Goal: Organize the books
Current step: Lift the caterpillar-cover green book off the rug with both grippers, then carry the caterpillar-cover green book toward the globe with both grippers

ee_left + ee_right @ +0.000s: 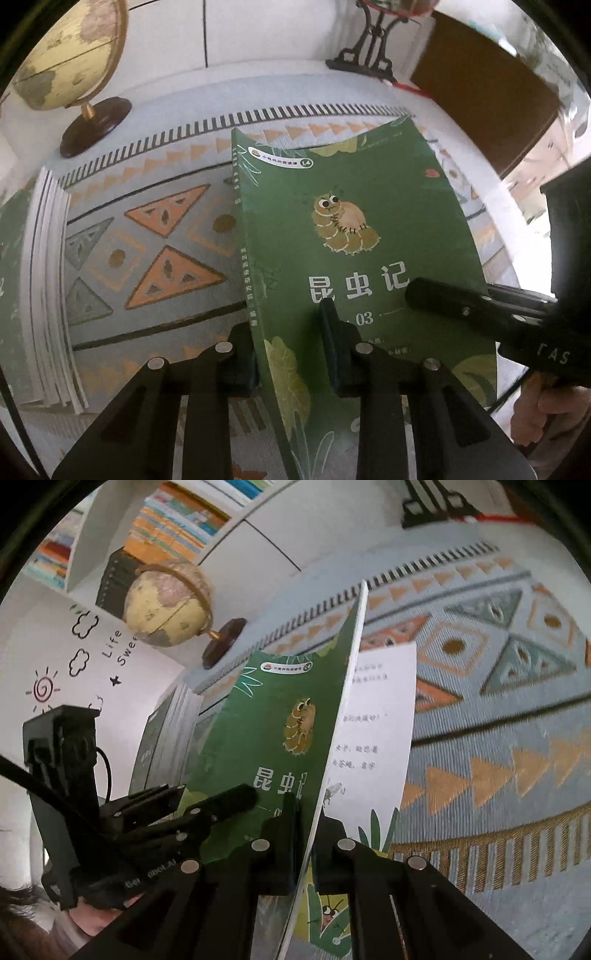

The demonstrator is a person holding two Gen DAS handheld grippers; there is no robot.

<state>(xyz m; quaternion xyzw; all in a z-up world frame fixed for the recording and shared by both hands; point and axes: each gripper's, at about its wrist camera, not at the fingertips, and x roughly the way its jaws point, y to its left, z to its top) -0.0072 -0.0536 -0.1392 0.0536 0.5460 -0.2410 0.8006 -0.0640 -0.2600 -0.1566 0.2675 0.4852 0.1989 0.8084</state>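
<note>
Clamping one green book [354, 236]: left gripper [291, 354]; right gripper [304, 834].

bench [280, 75]: white top, mostly hidden under a cloth, backs onto a white wall
cloth [155, 236]: woven runner, grey-blue with orange and grey triangles, brown dots, and a black-and-white striped border along the far edge
globe [70, 55]: yellowish, on a dark round wooden base, parked at the far left corner just off the cloth edge
book stack [48, 288]: green covers, white page edges showing, lying on the cloth at the left
black stand [364, 55]: ornate feet on the bare bench top at the back
</note>
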